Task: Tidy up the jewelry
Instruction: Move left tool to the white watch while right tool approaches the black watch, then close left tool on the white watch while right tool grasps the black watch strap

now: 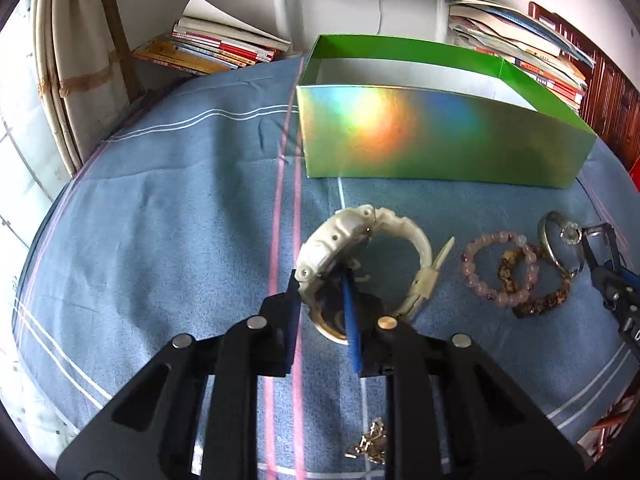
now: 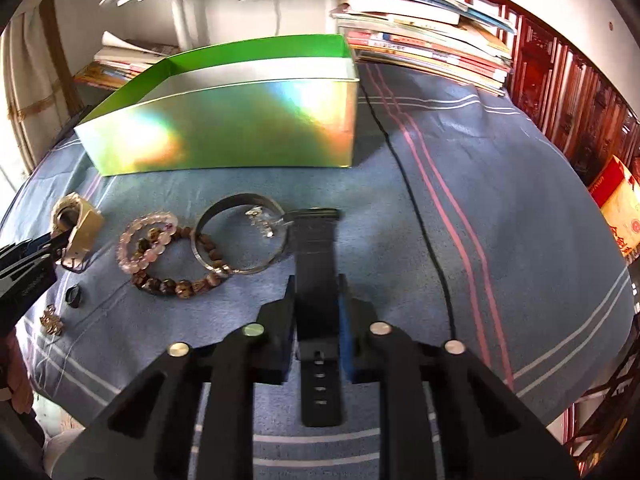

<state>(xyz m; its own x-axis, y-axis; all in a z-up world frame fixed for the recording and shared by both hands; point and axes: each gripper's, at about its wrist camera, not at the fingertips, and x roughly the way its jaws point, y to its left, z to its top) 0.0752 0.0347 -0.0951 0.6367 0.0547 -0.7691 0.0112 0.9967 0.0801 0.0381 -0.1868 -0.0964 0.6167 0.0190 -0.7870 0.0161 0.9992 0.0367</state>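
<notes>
My left gripper is shut on a white watch, holding it by the case just above the blue cloth; it shows in the right wrist view too. My right gripper is shut on a black watch strap that lies along the cloth between its fingers. A pink bead bracelet, a brown bead bracelet and a silver bangle lie between the two grippers. The open green holographic box stands behind them.
A black ring and a small gold chain piece lie at front left. Stacks of books line the back of the table. A black cable runs across the cloth on the right. A red wooden screen stands at right.
</notes>
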